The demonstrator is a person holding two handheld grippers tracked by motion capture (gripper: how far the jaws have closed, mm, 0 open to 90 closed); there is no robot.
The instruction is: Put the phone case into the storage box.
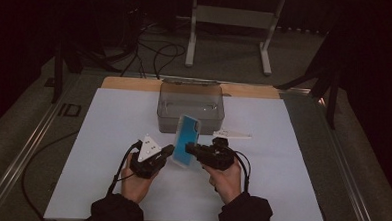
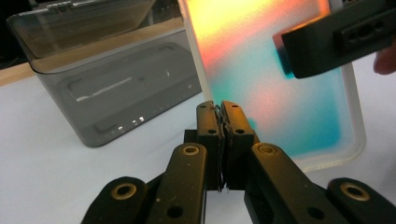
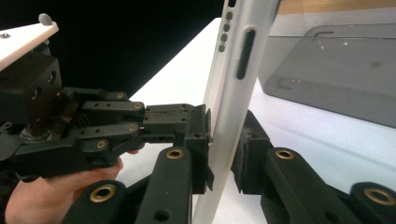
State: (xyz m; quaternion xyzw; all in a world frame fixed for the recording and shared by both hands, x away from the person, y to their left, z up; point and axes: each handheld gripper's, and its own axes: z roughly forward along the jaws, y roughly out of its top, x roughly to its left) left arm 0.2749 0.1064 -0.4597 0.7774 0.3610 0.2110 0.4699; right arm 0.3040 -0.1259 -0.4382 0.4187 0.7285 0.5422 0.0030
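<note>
Near the middle of the high view, the translucent blue-backed phone case (image 1: 186, 140) stands upright before the grey plastic box (image 1: 190, 104). Left gripper (image 1: 168, 151) pinches its edge; right gripper (image 3: 223, 156) clamps it. Both should hold firmly without twisting.

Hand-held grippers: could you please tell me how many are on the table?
2: the left hand-held gripper is shut left of the upright phone case; the right hand-held gripper clamps the case from its right.
</note>
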